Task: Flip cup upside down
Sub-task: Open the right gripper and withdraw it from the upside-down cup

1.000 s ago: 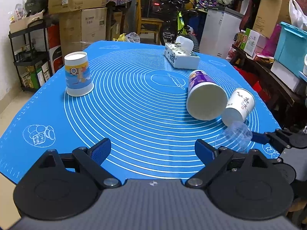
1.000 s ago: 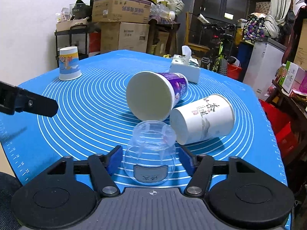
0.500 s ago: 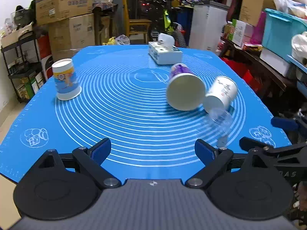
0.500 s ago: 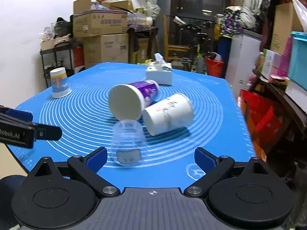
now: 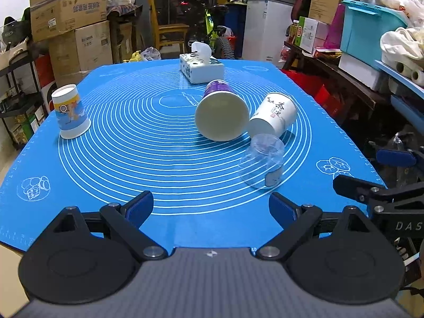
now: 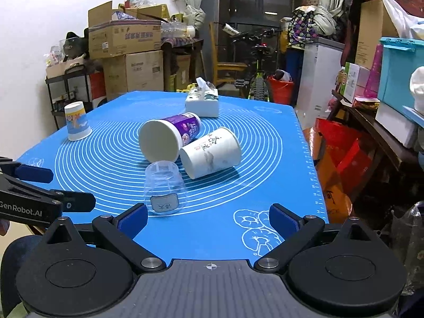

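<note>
Clear cup (image 6: pixel 164 188) stands inverted near the surface's (image 6: pixel 265 132) front edge — just beyond the gaping, empty right claw (image 6: pixel 208 217); left claw (image 5: pixel 210 208) likewise spread.

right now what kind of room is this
Probably a home storage room or garage: stacked cardboard boxes, a bicycle and a chest freezer crowd around the blue mat with cups.

"GenRobot.AI" – left gripper (image 6: pixel 34 182); "DAS" – right gripper (image 5: pixel 392 175).

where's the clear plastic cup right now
The clear plastic cup stands upside down on the blue mat, just in front of the white tea cup.
</note>
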